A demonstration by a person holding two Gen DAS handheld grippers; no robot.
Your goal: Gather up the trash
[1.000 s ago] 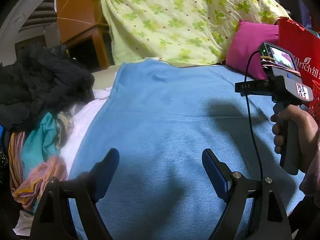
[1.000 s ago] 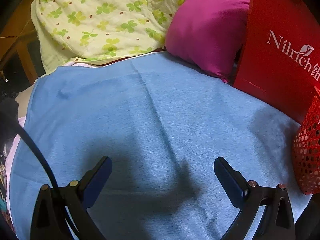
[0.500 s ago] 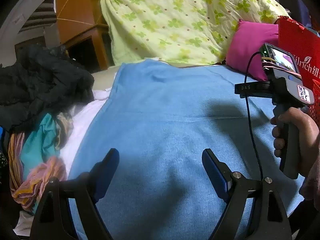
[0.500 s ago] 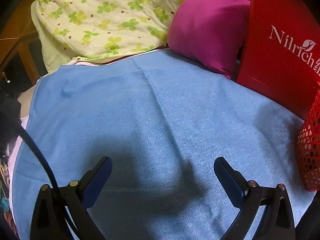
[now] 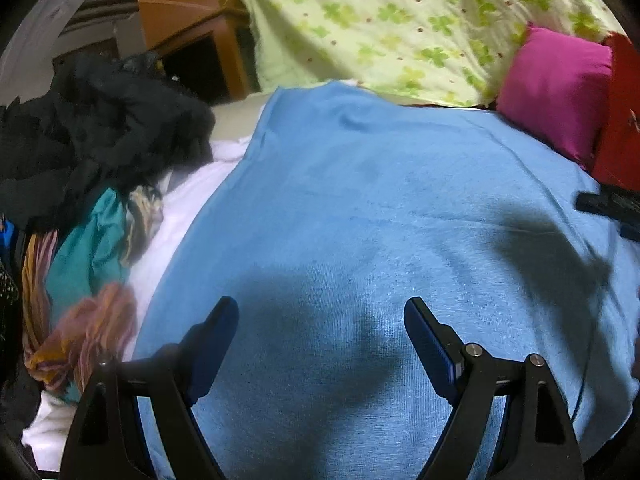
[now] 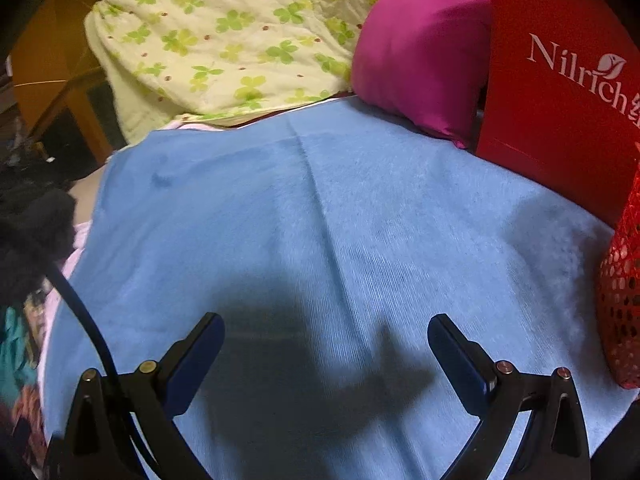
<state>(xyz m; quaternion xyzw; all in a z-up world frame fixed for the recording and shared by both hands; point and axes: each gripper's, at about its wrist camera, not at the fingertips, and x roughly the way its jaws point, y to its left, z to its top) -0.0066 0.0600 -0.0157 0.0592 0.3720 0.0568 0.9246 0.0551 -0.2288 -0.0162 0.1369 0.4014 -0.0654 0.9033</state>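
Note:
A blue cloth [image 5: 360, 216] [image 6: 320, 240] covers the bed and fills both views. My left gripper [image 5: 320, 320] hovers over its near part, open, with nothing between its fingers. My right gripper [image 6: 326, 338] hangs over the same cloth, also open and empty. A red mesh basket [image 6: 622, 300] stands at the right edge of the right wrist view, beside a red paper bag [image 6: 560, 80] [image 5: 618, 120] with white lettering. No loose piece of trash shows on the cloth. Only a dark edge of the right gripper's body [image 5: 608, 204] shows at the far right of the left wrist view.
A magenta pillow [image 5: 556, 88] [image 6: 420, 48] and a yellow quilt with green clovers [image 5: 400, 20] [image 6: 224, 36] lie at the back. A heap of black and coloured clothes [image 5: 88, 184] lies left of the cloth, over a white sheet [image 5: 176, 216]. Orange wooden furniture [image 5: 180, 8] stands behind.
Both views have swung. In the left wrist view the right hand-held gripper and the hand on it slid almost out at the right edge. In the right wrist view the red bag and pillow have grown nearer.

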